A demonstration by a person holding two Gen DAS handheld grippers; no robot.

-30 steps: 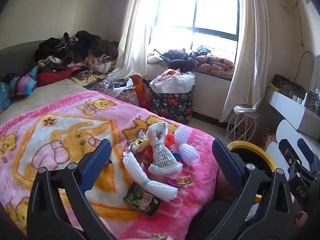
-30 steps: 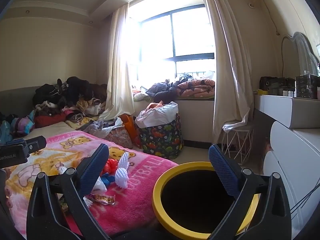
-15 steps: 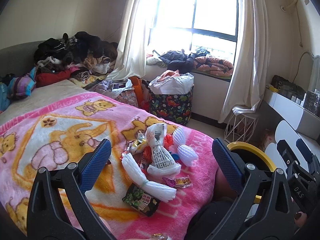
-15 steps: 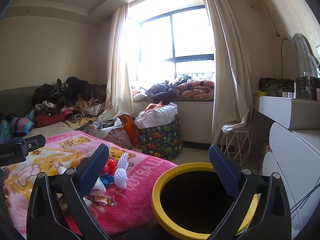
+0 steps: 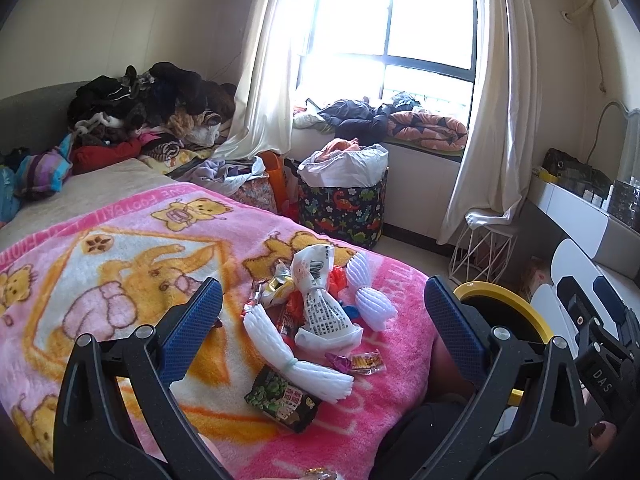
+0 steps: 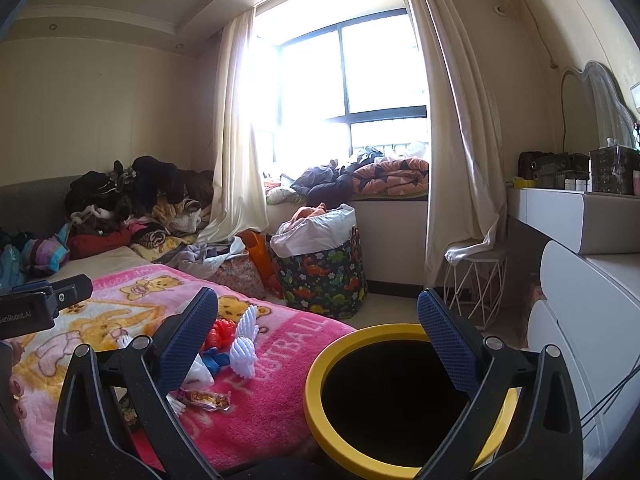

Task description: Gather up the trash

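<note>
A pile of trash lies on the pink blanket (image 5: 120, 264): a white printed plastic bag (image 5: 320, 300), white foam nets (image 5: 296, 356) (image 5: 372, 296), a green snack packet (image 5: 282, 398) and small candy wrappers (image 5: 362, 362). My left gripper (image 5: 320, 320) is open and empty, hovering above the pile. My right gripper (image 6: 318, 336) is open and empty, above the rim of a yellow-rimmed black bin (image 6: 320, 412) beside the bed. The bin's rim also shows in the left wrist view (image 5: 504, 300). Foam nets (image 6: 244, 344) and a wrapper (image 6: 204, 398) show in the right wrist view.
A dinosaur-print basket (image 5: 340, 208) with a white bag stands on the floor past the bed. Clothes are heaped at the headboard (image 5: 148, 104) and on the window seat (image 5: 380, 120). A white wire stool (image 5: 484, 248) and white dresser (image 6: 580, 320) stand at right.
Both grippers have shifted only slightly; the views tilt a little. The trash and the bin have not moved.
</note>
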